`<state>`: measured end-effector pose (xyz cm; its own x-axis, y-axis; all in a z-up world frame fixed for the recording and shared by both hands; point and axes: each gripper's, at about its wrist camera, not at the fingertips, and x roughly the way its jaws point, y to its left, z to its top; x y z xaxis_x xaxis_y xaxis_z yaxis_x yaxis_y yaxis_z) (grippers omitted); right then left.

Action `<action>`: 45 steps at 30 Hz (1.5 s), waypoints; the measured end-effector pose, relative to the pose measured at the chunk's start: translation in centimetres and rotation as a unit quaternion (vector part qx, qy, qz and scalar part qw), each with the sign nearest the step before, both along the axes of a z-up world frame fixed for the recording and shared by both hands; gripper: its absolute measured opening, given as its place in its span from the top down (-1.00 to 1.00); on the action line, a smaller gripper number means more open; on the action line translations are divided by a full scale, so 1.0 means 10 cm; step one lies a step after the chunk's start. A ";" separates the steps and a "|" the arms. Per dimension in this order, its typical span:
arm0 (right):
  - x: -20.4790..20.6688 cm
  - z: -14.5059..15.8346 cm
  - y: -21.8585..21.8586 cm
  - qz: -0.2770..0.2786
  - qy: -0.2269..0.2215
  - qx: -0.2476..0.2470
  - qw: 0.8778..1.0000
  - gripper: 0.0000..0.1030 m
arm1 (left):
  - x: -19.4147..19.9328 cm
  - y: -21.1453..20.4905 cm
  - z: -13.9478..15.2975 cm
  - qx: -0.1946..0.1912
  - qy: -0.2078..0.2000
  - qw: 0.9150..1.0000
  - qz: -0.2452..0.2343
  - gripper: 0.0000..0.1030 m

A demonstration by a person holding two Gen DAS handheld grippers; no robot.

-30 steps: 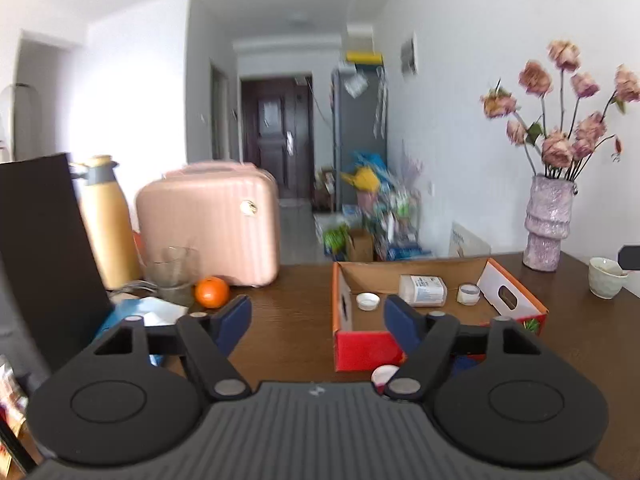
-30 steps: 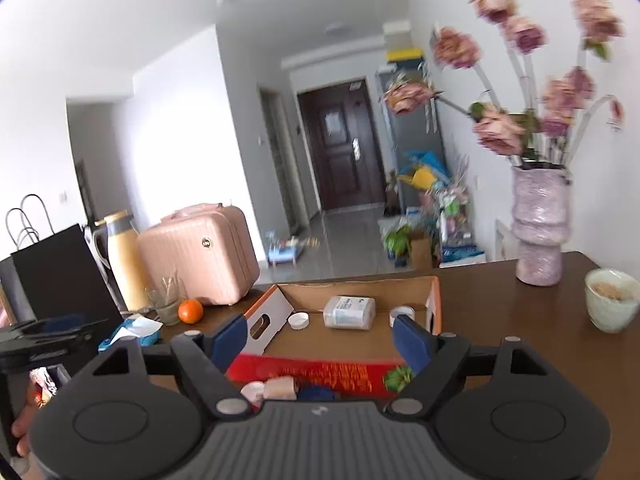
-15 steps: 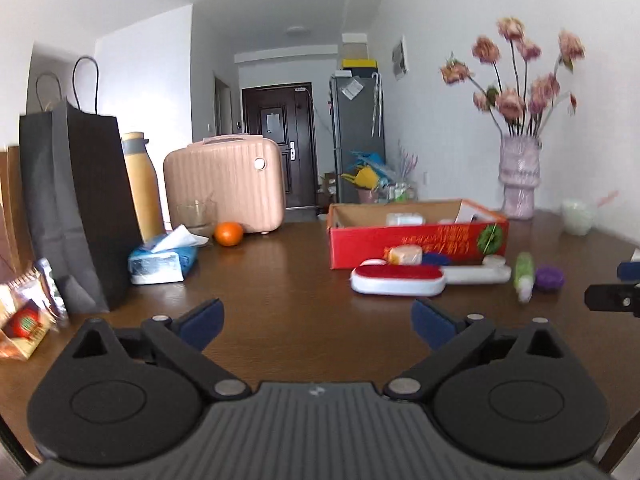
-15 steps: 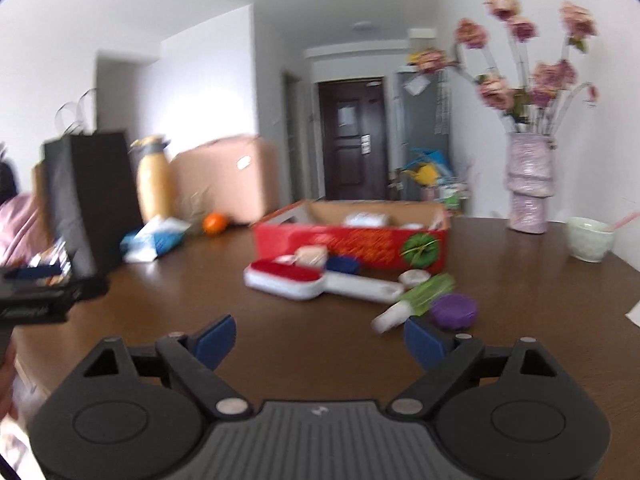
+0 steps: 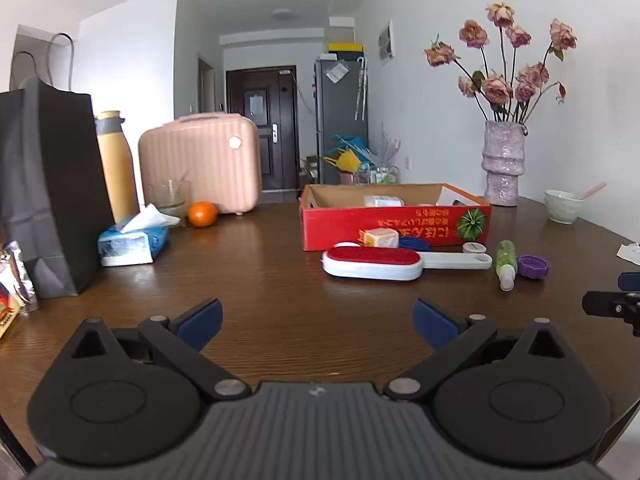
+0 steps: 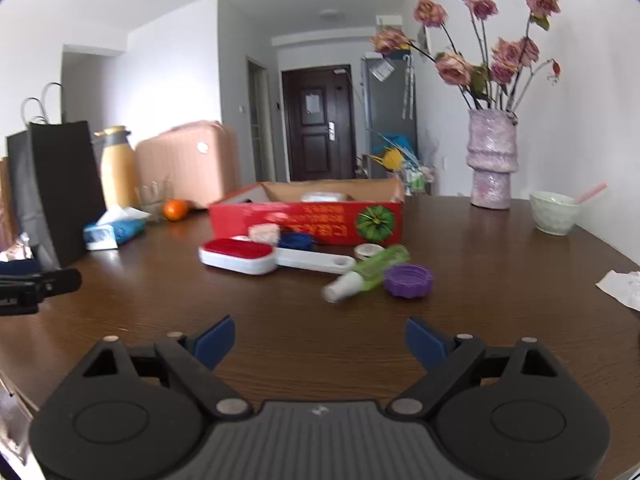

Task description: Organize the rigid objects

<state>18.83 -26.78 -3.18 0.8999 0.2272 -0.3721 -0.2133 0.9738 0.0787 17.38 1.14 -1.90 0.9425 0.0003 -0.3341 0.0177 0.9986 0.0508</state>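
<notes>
A red cardboard box (image 5: 396, 226) (image 6: 308, 222) stands open on the brown table, with a white bottle (image 5: 383, 201) inside. In front of it lie a white lint brush with a red pad (image 5: 372, 263) (image 6: 238, 255), a green spray bottle (image 5: 505, 263) (image 6: 368, 272), a purple lid (image 5: 533, 266) (image 6: 408, 280), a blue lid (image 6: 296, 240), a small beige block (image 5: 382, 237) and a white cap (image 6: 367, 250). My left gripper (image 5: 318, 320) is open and empty, low over the table's near edge. My right gripper (image 6: 320, 338) is open and empty, short of the spray bottle.
On the left stand a black paper bag (image 5: 44, 188), a tissue pack (image 5: 132, 240), a yellow flask (image 5: 114, 164), a glass (image 5: 168, 196), an orange (image 5: 202, 214) and a pink case (image 5: 200, 164). A vase of flowers (image 5: 503, 168) and a bowl (image 5: 564, 206) stand at the right.
Both grippers have pulled back from over the box and dropped low to the table's near side. Their jaws have opened wider. The objects have not moved.
</notes>
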 end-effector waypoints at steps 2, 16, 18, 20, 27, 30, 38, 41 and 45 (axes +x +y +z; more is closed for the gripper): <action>0.08 -0.01 -0.05 -0.017 0.007 -0.001 1.000 -0.79 | 0.08 -0.05 -0.03 -0.003 0.015 1.000 -0.011 -1.00; 0.80 -0.07 -0.32 -0.016 0.058 -0.009 0.998 -0.69 | 0.63 -0.64 -0.10 0.044 0.059 0.995 -0.068 -1.00; 0.97 -0.07 -0.35 -0.010 0.065 -0.015 0.998 -0.65 | 0.73 -0.77 -0.10 0.066 0.057 0.993 -0.077 -1.00; 1.17 -0.09 -0.35 -0.003 0.082 -0.027 0.996 -0.62 | 0.83 -0.85 -0.08 0.079 0.052 0.991 -0.091 -1.00; 1.73 -0.15 -0.36 0.013 0.099 -0.056 0.993 -0.60 | 1.24 -0.99 -0.07 0.118 0.065 0.987 -0.084 -1.00; 1.87 -0.17 -0.38 0.025 0.101 -0.067 0.992 -0.45 | 1.38 -1.02 -0.06 0.117 0.070 0.987 -0.086 -1.00; 1.99 -0.27 -0.53 0.056 0.122 -0.053 0.989 -0.03 | 1.79 -1.24 -0.11 0.088 0.111 0.984 -0.110 -1.00; 2.00 -0.29 -0.65 0.049 0.117 -0.042 0.991 -0.03 | 1.92 -1.42 -0.09 0.065 0.122 0.979 -0.149 -1.00; 2.10 -0.28 -0.77 0.036 0.117 -0.043 0.992 -0.03 | 2.14 -1.71 -0.10 0.028 0.155 0.969 -0.192 -0.61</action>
